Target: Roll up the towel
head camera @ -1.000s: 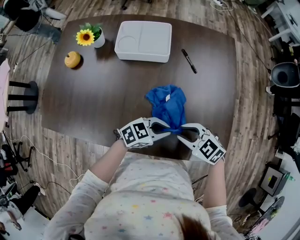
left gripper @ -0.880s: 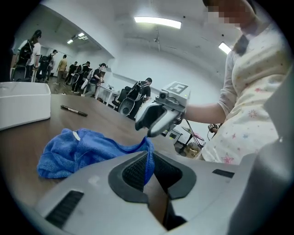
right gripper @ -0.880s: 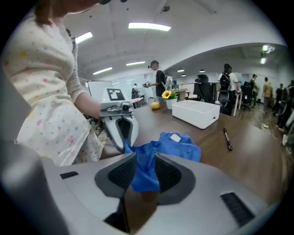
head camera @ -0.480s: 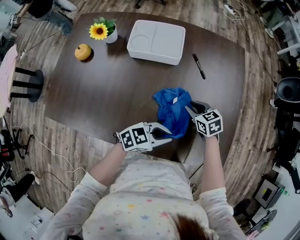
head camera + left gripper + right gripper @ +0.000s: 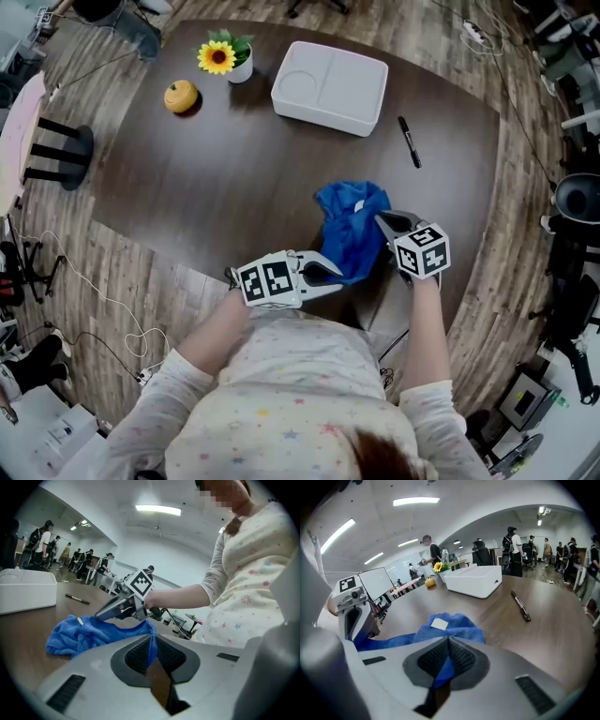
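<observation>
A crumpled blue towel (image 5: 349,226) lies near the front right of the dark table (image 5: 234,178), with a white label showing on it. My left gripper (image 5: 339,274) is shut on the towel's near corner (image 5: 151,644) at the table's front edge. My right gripper (image 5: 382,221) is shut on the towel's right edge (image 5: 445,670), beside the heap. In the left gripper view the towel (image 5: 89,632) stretches from my jaws toward the right gripper (image 5: 101,612). In the right gripper view the towel (image 5: 445,627) bunches just past the jaws.
A white tray (image 5: 330,87) stands at the back of the table, a black marker (image 5: 410,142) to its right. A potted sunflower (image 5: 220,58) and a small orange pumpkin (image 5: 180,96) sit at the back left. Wooden floor surrounds the table.
My right gripper moved from the front edge up along the towel's right side, carrying its corner. The left gripper stayed at the front edge. The head view shifted slightly.
</observation>
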A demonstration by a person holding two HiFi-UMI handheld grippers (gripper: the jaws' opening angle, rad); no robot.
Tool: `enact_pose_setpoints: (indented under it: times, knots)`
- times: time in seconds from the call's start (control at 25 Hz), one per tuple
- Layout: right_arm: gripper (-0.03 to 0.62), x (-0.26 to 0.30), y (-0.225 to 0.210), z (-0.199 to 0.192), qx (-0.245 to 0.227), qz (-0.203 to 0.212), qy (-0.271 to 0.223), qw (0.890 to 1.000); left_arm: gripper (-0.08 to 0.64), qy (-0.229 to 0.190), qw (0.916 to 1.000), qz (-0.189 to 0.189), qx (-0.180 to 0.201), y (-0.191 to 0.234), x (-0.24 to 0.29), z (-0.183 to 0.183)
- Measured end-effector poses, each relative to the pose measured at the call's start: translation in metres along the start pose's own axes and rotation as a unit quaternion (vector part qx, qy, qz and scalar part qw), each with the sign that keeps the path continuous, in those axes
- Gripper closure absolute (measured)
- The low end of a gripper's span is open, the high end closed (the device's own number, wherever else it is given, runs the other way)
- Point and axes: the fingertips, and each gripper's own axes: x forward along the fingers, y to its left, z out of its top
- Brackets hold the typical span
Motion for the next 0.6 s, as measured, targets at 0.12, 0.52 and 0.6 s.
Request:
enact_pose_setpoints:
  times: [0.12,0.52,0.6]
  knots:
    - [0.589,-0.023,0.004,0.016,-0.011,-0.007,-0.026,1.000,0.528,-0.006,0.9996,0.022,0.014,0.009,-0.012,0.009]
    - [0.591,-0.138,0.005,0.117,-0.001,-0.065,-0.213,0.975,0.528,-0.053,0.9846,0.157,0.055,0.051,-0.090,0.076]
    - [0.591,-0.163,0.008,0.138,-0.008,-0.080,-0.252,0.964,0.529,-0.069,0.9773,0.189,0.067,0.059,-0.112,0.095]
